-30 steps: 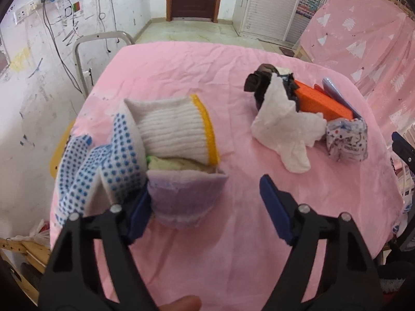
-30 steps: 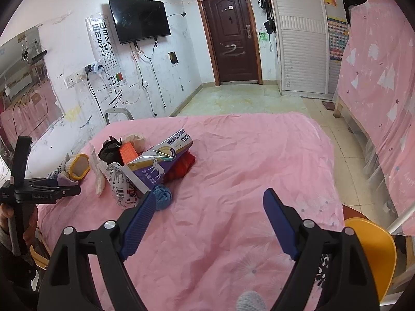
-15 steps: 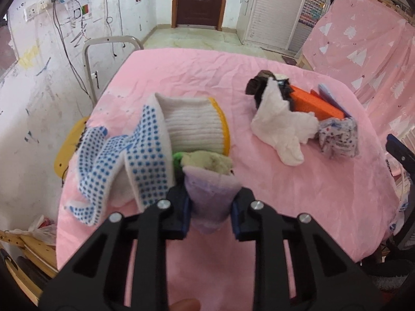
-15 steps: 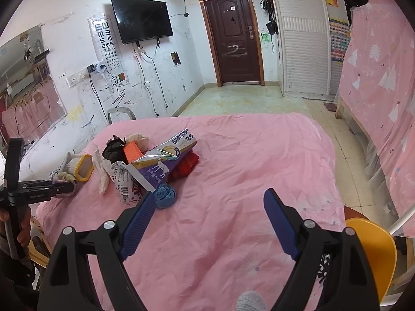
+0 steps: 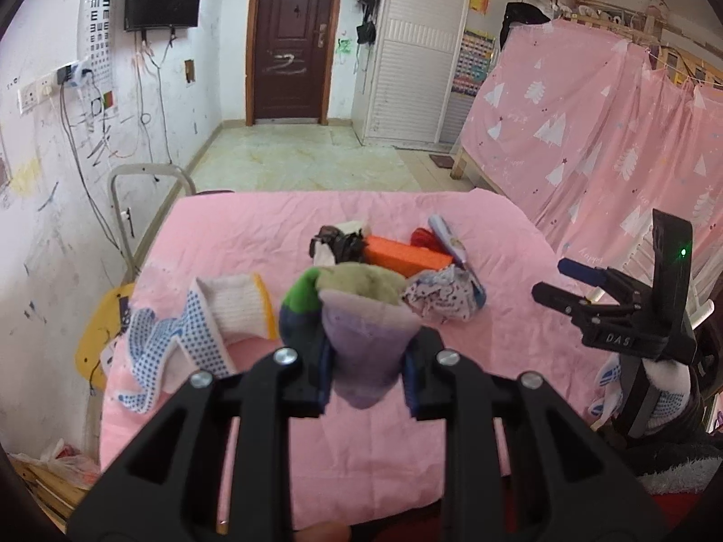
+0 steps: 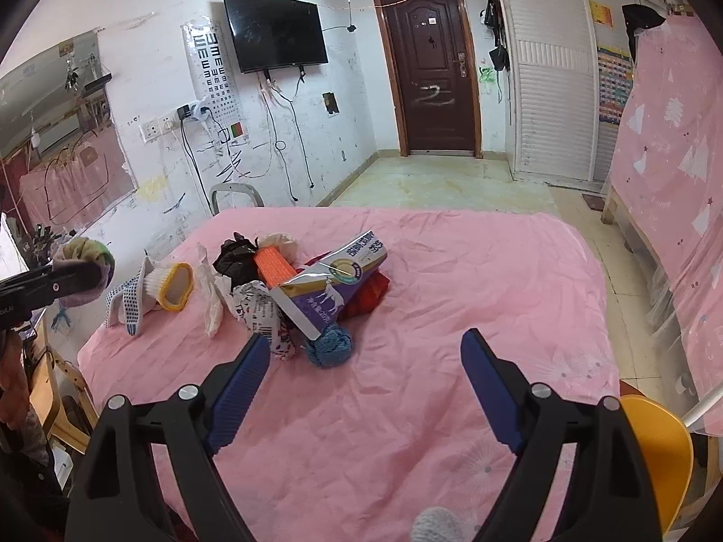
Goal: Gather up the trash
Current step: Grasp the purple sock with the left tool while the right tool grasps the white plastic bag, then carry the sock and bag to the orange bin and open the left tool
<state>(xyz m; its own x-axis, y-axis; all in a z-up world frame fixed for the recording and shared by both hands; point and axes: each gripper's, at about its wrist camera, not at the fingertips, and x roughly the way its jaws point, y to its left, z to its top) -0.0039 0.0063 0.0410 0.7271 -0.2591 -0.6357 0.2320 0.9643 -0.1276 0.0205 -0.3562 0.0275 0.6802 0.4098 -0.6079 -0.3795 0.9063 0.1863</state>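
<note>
A white wall with a black television point(image 6: 276, 31) and a dark door point(image 6: 433, 65) is standing behind a counter point(image 6: 474, 280) that is wearing a wrinkled pink cloth.

The left claw point(image 5: 365, 372) is pressing its blue pads together on a bundle of soft cloth point(image 5: 366, 334), lilac in front, green and beige behind. The bundle is hanging between the fingers, above the pink cloth and not touching it. In the right wrist view the same bundle point(image 6: 86, 266) is appearing at the far left edge, in the air beside the counter's left end.

Just beyond the left claw and to its left, a white glove with blue dots point(image 5: 190, 334) is lying flat on the counter, its yellow cuff pointing away. Farther ahead of this claw the pile of trash is resting: a crumpled printed wrapper point(image 5: 445, 296), an orange block point(image 5: 406, 257) and a black crumpled thing point(image 5: 336, 244).

The right claw point(image 6: 361, 390) is hovering over the counter with its fingers wide apart and nothing between them. Ahead of it and a little to the left, a blue knitted ball point(image 6: 330, 345) is lying close to the left finger. Touching the ball from behind, a purple and white carton point(image 6: 334, 284) is leaning on the pile, with something red point(image 6: 368, 293) under it. A yellow chair point(image 6: 659, 451) is standing to the right of this claw, beside the counter.
</note>
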